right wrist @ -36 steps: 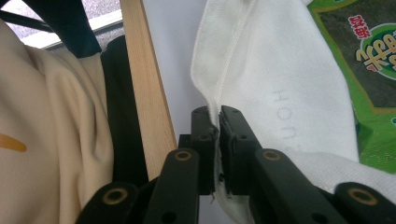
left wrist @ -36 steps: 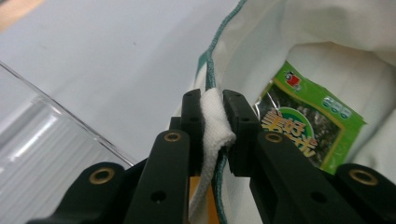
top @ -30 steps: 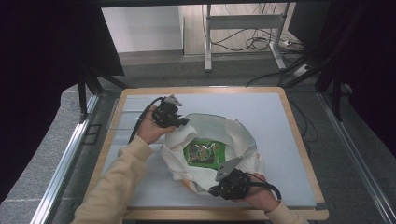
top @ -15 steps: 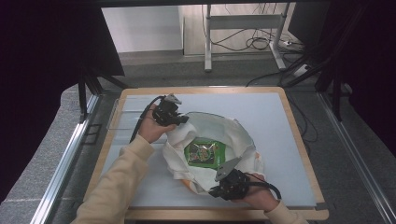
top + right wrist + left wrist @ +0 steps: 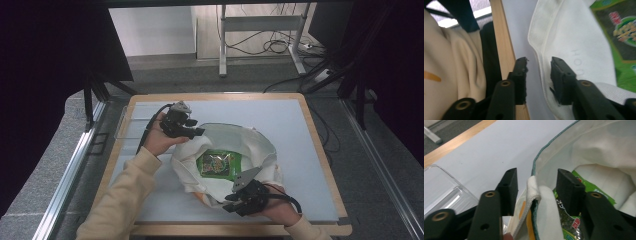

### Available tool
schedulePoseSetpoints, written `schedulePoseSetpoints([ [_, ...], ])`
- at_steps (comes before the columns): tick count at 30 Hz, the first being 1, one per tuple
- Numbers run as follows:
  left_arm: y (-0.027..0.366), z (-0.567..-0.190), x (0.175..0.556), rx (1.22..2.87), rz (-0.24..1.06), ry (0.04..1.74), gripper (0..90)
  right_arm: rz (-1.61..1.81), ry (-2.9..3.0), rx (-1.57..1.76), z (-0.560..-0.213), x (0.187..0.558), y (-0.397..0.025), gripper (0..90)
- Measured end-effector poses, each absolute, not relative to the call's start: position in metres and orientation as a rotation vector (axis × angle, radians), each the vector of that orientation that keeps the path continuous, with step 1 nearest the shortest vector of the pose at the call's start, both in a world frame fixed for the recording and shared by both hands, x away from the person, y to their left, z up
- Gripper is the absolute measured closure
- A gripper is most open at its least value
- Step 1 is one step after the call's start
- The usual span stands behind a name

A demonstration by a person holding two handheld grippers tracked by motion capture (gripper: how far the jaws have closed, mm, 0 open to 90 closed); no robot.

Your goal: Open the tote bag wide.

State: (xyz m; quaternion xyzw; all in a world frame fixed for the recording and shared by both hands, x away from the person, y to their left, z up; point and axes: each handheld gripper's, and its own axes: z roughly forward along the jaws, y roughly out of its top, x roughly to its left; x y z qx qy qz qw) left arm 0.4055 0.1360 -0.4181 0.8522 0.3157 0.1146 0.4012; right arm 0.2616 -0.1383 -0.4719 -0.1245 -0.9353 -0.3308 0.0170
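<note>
A white cloth bag (image 5: 260,145) lies open on the table with a green snack packet (image 5: 218,164) inside it. My left gripper (image 5: 192,127) is at the bag's far left rim. In the left gripper view the left gripper (image 5: 537,192) is open, with the bag's green-trimmed rim and a white strap (image 5: 534,187) between the jaws and the packet (image 5: 586,183) just beyond. My right gripper (image 5: 245,197) is at the bag's near edge. In the right gripper view the right gripper (image 5: 539,80) is open, and the bag's hem (image 5: 569,32) lies between its jaws.
A clear plastic tray (image 5: 127,122) sits at the table's far left, next to the left gripper. The wooden table edge (image 5: 501,37) runs just left of the right gripper. Bare pale mat (image 5: 290,115) extends behind and to the right of the bag.
</note>
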Motion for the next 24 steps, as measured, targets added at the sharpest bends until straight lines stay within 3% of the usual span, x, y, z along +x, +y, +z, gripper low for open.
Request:
schedulePoseSetpoints([
  [4, 0.141, -0.414, 0.396, 2.147, 0.294, 0.784, 41.9, -1.095, -2.919, -0.428, -0.464, 0.261, -0.141, 54.0],
  [10, 0.154, -0.409, 0.38, 2.141, 0.315, 0.751, 37.9, -1.188, -2.907, -0.488, -0.451, 0.263, -0.149, 46.9],
  [24, 0.175, -0.408, 0.353, 2.152, 0.294, 0.726, 34.5, -1.305, -2.914, -0.625, -0.433, 0.273, -0.162, 42.6],
])
